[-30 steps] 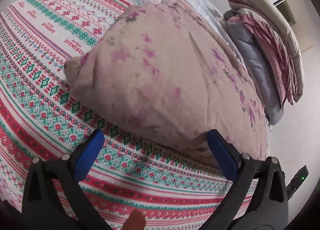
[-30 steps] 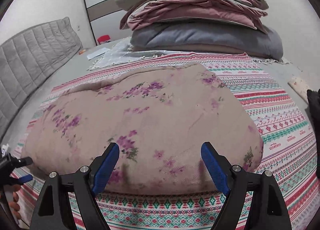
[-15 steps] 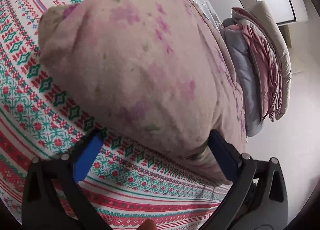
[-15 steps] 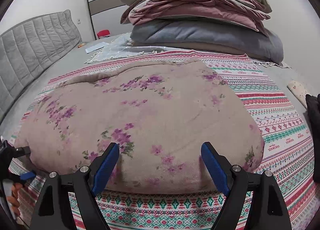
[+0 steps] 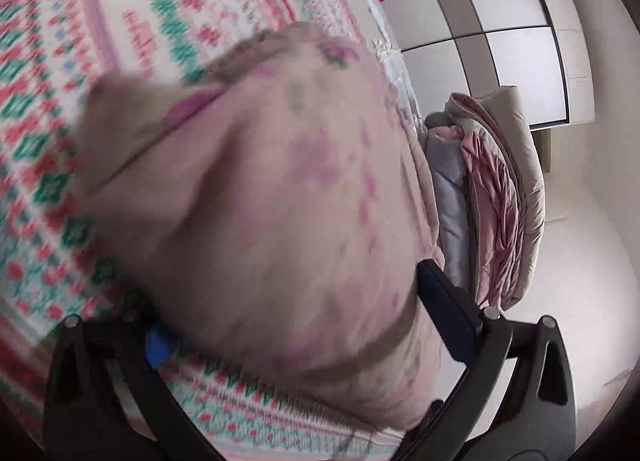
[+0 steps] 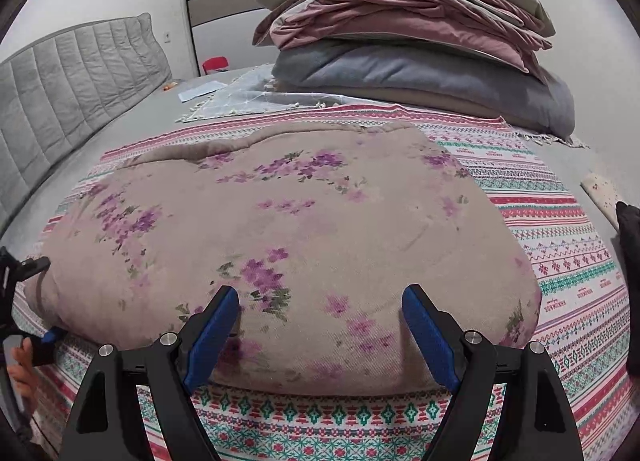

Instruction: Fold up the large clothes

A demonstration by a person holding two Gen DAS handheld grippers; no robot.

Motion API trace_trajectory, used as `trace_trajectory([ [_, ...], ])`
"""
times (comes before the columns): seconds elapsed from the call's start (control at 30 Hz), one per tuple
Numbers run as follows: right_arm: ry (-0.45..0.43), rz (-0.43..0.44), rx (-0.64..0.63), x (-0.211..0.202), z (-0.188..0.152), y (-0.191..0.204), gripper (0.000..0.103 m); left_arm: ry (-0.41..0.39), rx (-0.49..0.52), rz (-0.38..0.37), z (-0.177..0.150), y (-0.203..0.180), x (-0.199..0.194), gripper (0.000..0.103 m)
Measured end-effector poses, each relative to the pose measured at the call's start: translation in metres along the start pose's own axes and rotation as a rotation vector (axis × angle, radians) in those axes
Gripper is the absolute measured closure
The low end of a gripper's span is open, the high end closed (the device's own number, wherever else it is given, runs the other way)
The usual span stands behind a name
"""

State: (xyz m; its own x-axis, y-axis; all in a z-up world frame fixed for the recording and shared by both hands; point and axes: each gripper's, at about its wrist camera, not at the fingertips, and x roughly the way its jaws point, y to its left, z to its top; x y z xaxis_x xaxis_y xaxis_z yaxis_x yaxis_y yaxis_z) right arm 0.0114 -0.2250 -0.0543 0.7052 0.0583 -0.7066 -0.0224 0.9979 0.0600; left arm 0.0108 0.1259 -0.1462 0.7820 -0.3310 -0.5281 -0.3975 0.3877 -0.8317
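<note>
Folded floral quilt (image 6: 288,245) on the striped bedspread (image 6: 560,261), both grippers at its near edge.

L wrist view is badly motion-blurred: quilt corner fills the frame, sits between the L gripper (image 5: 296,325) jaws, one blue pad mostly hidden under fabric, so I can't tell if it's clamped or just around it. R gripper (image 6: 320,333) jaws spread wide, pads over the quilt's front edge, not pinching. Person's hand (image 6: 20,365) cut off at frame edge. Behind, a stack of folded bedding (image 6: 400,41) w/ grey, pink, beige layers; wardrobe (image 5: 500,33) partly cropped.
</note>
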Motion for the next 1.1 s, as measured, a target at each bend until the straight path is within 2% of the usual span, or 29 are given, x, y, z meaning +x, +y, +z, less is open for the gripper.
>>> trace_trajectory([
  [0.07,-0.008,0.006,0.001,0.001,0.001,0.003,0.018,-0.039,-0.008,0.007,0.006,-0.004,0.008,0.001],
  [0.1,-0.014,0.009,0.002,0.001,0.001,0.004,0.018,-0.059,-0.019,0.006,0.008,-0.006,0.01,0.006],
  [0.13,-0.025,0.016,0.005,0.0,0.002,0.006,0.018,-0.087,-0.032,0.0,0.009,-0.007,0.009,0.016],
  [0.17,-0.035,0.024,0.008,0.0,0.002,0.007,0.018,-0.095,-0.048,0.01,0.011,-0.005,0.011,0.043],
  [0.2,-0.047,0.033,0.011,-0.002,0.003,0.009,0.018,-0.087,-0.073,0.0,0.015,-0.002,0.012,0.053],
  [0.27,-0.075,0.057,0.021,-0.006,0.007,0.013,0.018,-0.082,-0.114,-0.039,0.019,-0.003,0.006,0.064],
  [0.3,-0.091,0.074,0.031,-0.009,0.009,0.015,0.018,-0.084,-0.093,-0.051,0.02,-0.011,0.0,0.067],
  [0.43,-0.144,0.171,0.071,-0.02,0.016,0.029,0.018,-0.105,0.093,-0.138,0.029,-0.051,-0.036,0.07],
  [0.53,-0.175,0.23,0.06,-0.027,0.019,0.047,0.019,-0.177,0.16,-0.143,0.038,-0.057,-0.068,0.07],
  [0.63,-0.181,0.243,0.017,-0.03,0.019,0.063,0.02,-0.241,0.119,-0.12,0.058,-0.035,-0.099,0.07],
  [0.67,-0.177,0.248,0.006,-0.029,0.019,0.067,0.02,-0.265,0.095,-0.086,0.069,-0.024,-0.108,0.07],
  [0.73,-0.156,0.25,-0.01,-0.025,0.017,0.076,0.021,-0.276,0.068,-0.034,0.082,-0.009,-0.113,0.07],
  [0.8,-0.109,0.249,-0.025,-0.013,0.014,0.082,0.025,-0.263,0.059,-0.02,0.085,-0.006,-0.11,0.07],
  [0.83,-0.058,0.244,-0.031,-0.002,0.01,0.087,0.026,-0.272,0.088,-0.009,0.083,-0.012,-0.11,0.07],
  [0.93,0.154,0.256,-0.007,0.049,-0.008,0.095,0.025,-0.326,0.343,0.028,0.06,-0.075,-0.112,0.07],
  [0.97,0.173,0.248,-0.008,0.06,-0.013,0.097,0.025,-0.354,0.472,0.032,0.043,-0.104,-0.115,0.07],
  [1.03,0.15,0.22,-0.054,0.066,-0.017,0.103,0.024,-0.379,0.652,0.015,0.011,-0.145,-0.12,0.069],
  [1.1,0.144,0.237,-0.061,0.063,-0.015,0.1,0.024,-0.379,0.764,-0.021,-0.016,-0.175,-0.121,0.068],
])
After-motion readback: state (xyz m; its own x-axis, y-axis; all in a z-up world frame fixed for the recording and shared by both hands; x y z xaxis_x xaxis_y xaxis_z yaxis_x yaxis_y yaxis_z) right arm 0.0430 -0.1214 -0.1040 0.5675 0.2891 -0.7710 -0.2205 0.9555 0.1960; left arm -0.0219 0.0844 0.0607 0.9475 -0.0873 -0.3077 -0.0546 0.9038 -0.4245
